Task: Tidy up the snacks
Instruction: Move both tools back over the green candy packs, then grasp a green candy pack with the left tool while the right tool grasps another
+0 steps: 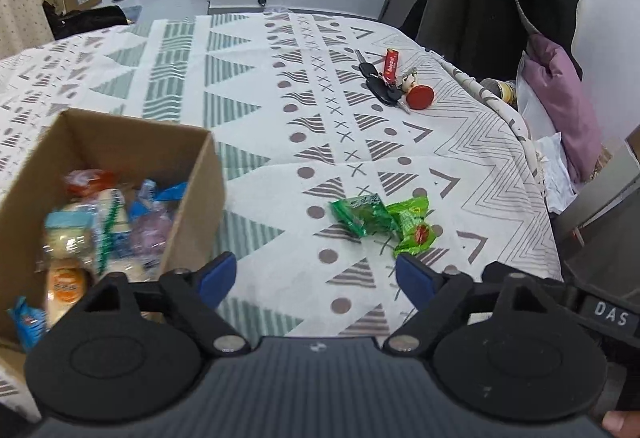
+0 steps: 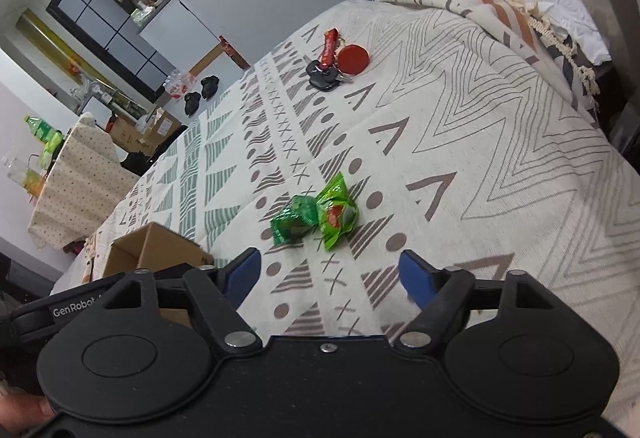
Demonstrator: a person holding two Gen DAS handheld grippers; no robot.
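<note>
Left wrist view puts the cardboard box [image 1: 120, 174] at your left, already holding a heap of wrapped snacks, and two green snack packets still lie out on the patterned table [image 1: 248, 86], well to the right of the box: a darker green packet [image 1: 362, 216] on the side nearer the box and a lighter green packet [image 1: 412, 230] touching it on the far side. Your left tool [image 1: 316, 274] is spread wide with nothing between its blue pads, hanging between the box and the packets. Your right tool [image 2: 330, 270] is just as wide open and empty, aimed almost straight at the pair, so it looks the better placed to take the next one. Because the two packets touch, pick one at its free end rather than at the seam where they meet; the lighter one's outer twisted end, away from the box, seems the cleanest bite. Come down so one pad lands on each side of the wrapper, close gently since the foil will crumple and slide, lift clear, then carry it over the box's open top before you release. Leave the key bunch [image 1: 380, 82] and the round red tag [image 1: 420, 97] beyond the packets alone; they are no snack. Count: one box, two loose green packets, one key bunch; the snacks inside the box are too blurred to number.
</note>
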